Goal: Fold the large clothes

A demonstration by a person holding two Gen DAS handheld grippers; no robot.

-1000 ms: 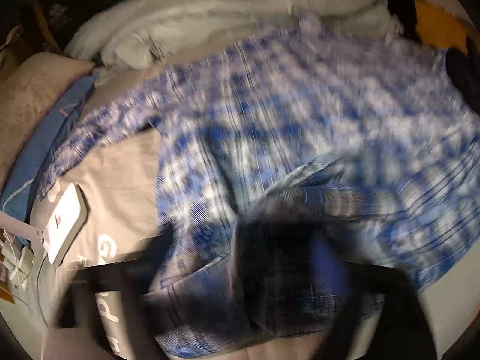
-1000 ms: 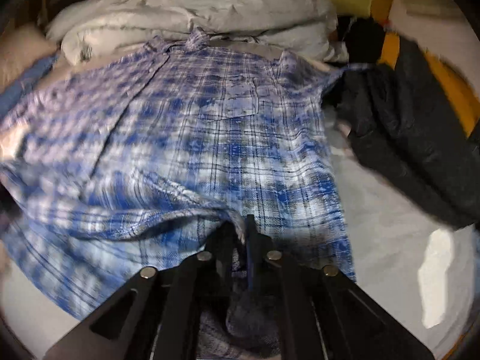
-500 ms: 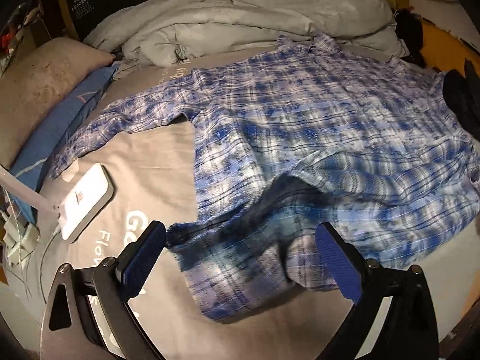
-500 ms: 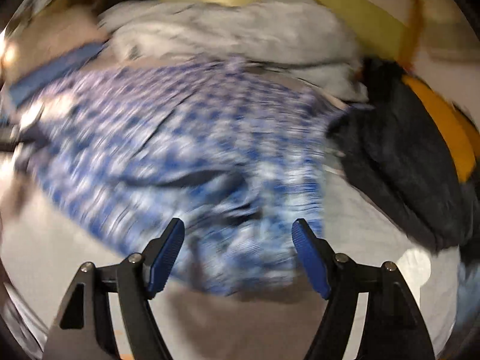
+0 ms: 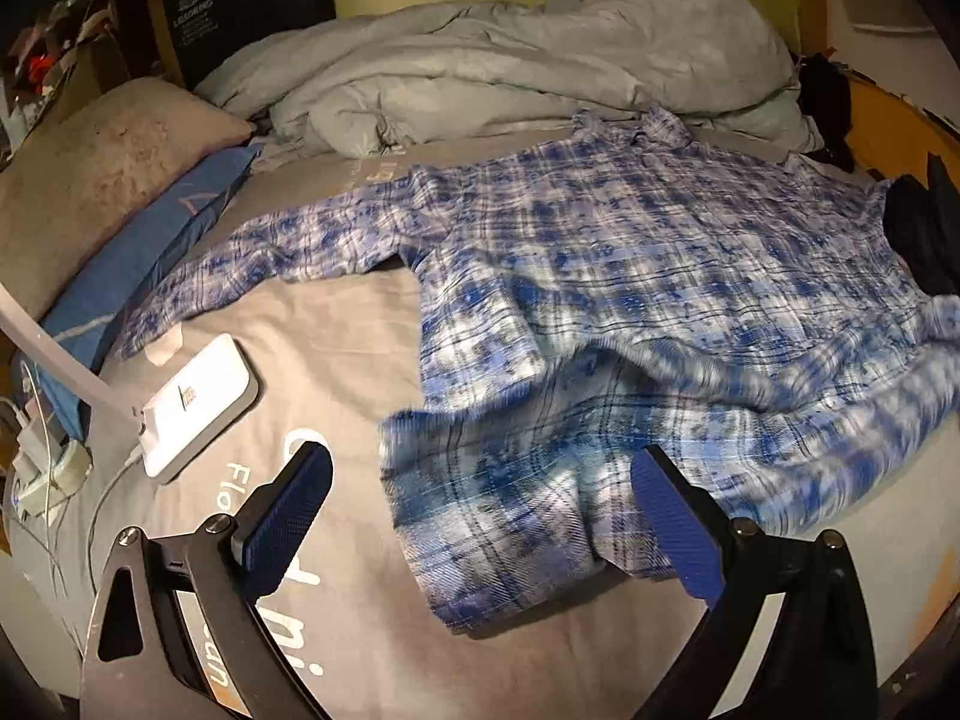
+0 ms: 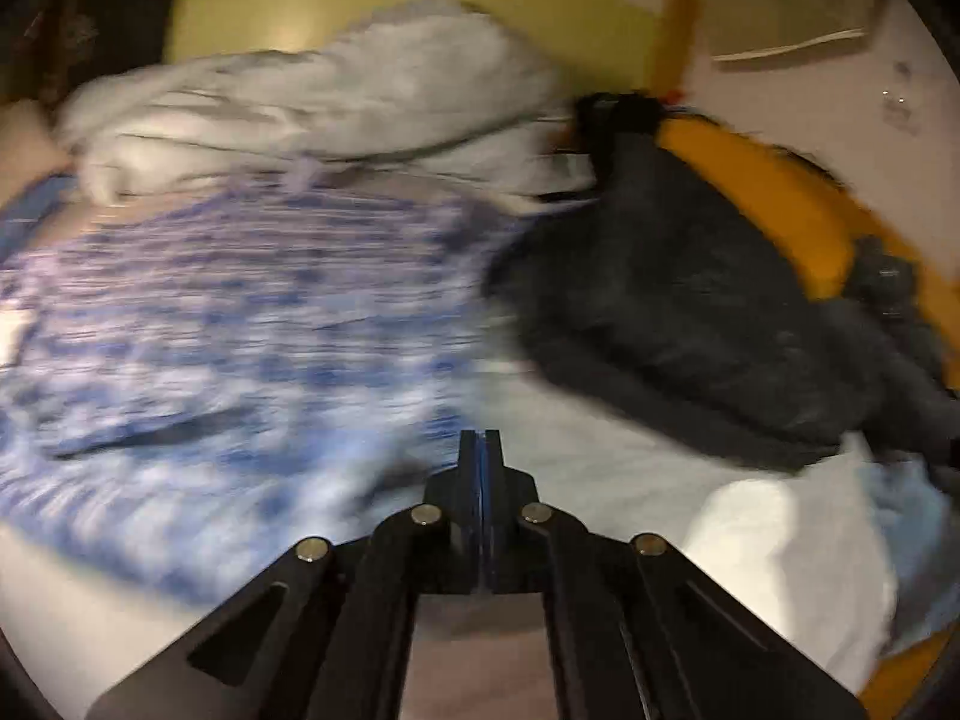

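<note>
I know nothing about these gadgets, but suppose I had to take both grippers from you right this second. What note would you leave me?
Left gripper: open, empty, hovering over the shirt's near hem.
Right gripper: jaws have just closed, pressed together with nothing between them; its view is blurred.
Shirt: lies spread on the bed, collar toward the duvet, one sleeve stretched out toward the pillow. The near hem is rumpled and partly turned over.
Dark clothes sit beside the shirt.
Done: shirt laid out and let go.
Left: smooth the hem, fold sleeves in, fold the body.
</note>
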